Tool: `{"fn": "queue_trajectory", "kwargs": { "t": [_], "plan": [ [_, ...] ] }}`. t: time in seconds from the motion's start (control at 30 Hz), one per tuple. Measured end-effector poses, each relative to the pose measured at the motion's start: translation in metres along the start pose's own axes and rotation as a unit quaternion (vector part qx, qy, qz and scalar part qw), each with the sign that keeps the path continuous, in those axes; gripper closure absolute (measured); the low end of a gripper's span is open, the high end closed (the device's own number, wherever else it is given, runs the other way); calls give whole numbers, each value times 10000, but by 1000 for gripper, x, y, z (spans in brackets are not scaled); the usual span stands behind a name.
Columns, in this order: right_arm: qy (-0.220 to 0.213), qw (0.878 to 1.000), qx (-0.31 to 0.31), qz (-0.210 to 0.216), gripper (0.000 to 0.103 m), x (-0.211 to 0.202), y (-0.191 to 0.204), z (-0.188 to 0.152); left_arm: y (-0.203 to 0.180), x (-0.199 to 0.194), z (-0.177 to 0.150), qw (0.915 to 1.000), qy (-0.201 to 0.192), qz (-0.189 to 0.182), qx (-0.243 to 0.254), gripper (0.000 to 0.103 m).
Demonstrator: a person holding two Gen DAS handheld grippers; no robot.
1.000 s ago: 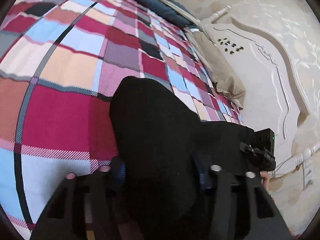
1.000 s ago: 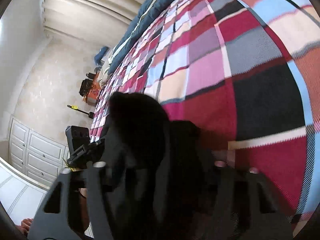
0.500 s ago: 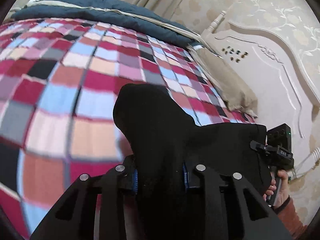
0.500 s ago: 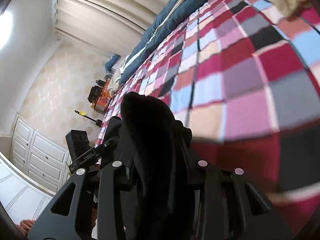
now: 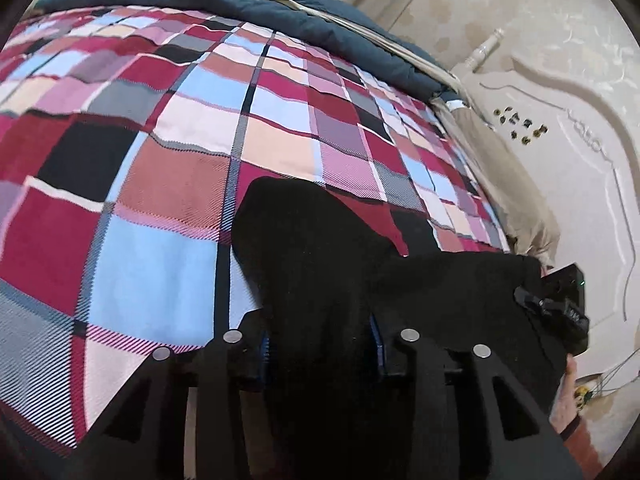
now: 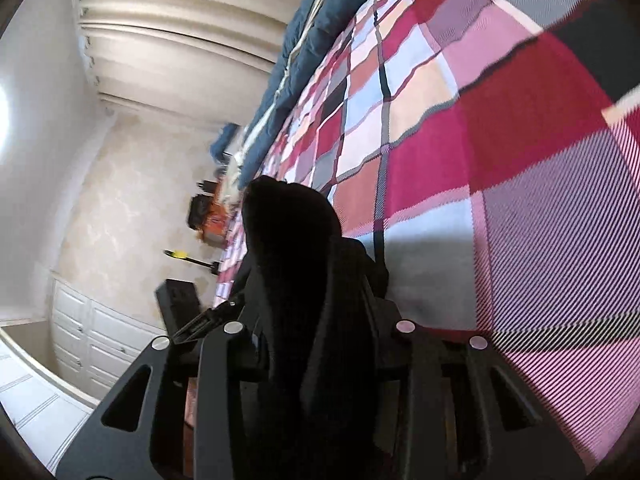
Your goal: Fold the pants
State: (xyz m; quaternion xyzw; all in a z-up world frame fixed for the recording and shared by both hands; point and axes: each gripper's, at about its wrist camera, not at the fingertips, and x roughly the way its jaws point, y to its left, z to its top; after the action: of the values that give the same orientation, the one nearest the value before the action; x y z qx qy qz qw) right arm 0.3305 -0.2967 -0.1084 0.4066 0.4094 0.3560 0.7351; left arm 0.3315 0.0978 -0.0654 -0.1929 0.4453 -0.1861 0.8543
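Both tools have a bunch of the black pants (image 5: 320, 264) between their fingers right now. The left tool (image 5: 320, 340) has the fabric bunched up in a dark hump between its blue-edged pads, and its jaws are easing apart a bit, though the cloth fills the gap and looks pinched. The right tool (image 6: 320, 336) is clamped on its own wad of the same pants (image 6: 292, 248), which sticks up past the fingertips. The pants stretch between the two tools just over the plaid bedspread (image 5: 168, 184), red, pink, blue and black squares. In the left view you can see the right tool (image 5: 560, 304) at the far end of the fabric with a hand (image 5: 568, 392) under it. A dark blue quilt (image 5: 248, 4) is rolled along the bed's far edge, and the cream carved headboard (image 5: 568, 168) sits to the right with a tan pillow (image 5: 508, 184) against it.
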Motion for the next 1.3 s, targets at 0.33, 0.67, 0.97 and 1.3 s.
{"fn": "queue_trajectory", "kwargs": {
  "t": [0.33,0.67,0.97,1.3],
  "plan": [
    [-77,9999,-52,90,70,5,-3,0,3,2,1,9999,-12,-132,-14,62],
    [-133,9997,104,162,63,-3,-7,-2,8,0,1,9990,31,-403,-195,51],
    [-531,9974,432,228,33,-60,1,-36,14,-49,-31,9950,3,-688,-722,20],
    [-638,9961,601,86,21,-113,13,-111,17,-95,-99,9809,216,-1359,-1374,18]
  ]
}}
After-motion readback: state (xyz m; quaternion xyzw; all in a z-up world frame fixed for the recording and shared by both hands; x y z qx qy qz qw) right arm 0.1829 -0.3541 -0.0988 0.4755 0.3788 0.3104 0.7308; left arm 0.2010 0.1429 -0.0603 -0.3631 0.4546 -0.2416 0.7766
